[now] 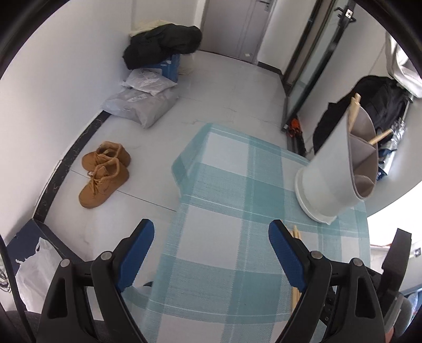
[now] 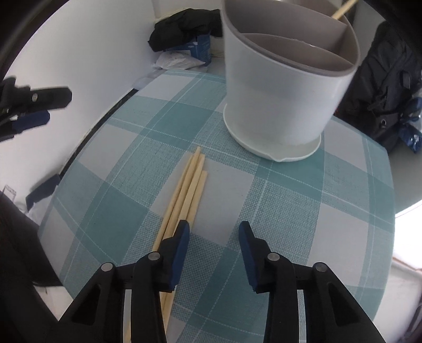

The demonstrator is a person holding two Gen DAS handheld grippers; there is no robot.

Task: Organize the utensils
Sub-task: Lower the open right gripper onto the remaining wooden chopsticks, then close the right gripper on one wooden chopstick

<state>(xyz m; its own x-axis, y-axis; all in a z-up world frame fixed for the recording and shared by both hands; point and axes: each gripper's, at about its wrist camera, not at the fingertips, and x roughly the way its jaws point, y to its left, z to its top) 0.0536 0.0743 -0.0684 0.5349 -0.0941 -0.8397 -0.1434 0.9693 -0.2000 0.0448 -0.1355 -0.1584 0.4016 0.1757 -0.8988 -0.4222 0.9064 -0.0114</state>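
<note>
Several wooden chopsticks [image 2: 188,184] lie together on the teal checked tablecloth [image 2: 290,211]. My right gripper [image 2: 214,225] hovers low over the cloth just to their right. Its jaws stand apart with nothing between them, and its left finger [image 2: 182,237] covers the sticks' near part. Behind stands a white divided utensil holder [image 2: 277,92] on a saucer, with a wooden handle [image 2: 343,10] leaning in its far compartment. My left gripper [image 1: 211,225] is wide open over the table's left edge, empty. The chopsticks [image 1: 296,233] show beside its right finger, and the holder [image 1: 332,168] stands at the right.
The table drops off to the floor on the left, where tan boots [image 1: 105,174], grey parcel bags [image 1: 142,105] and a black jacket [image 1: 163,42] lie by the wall. A black backpack [image 2: 390,79] sits behind the holder.
</note>
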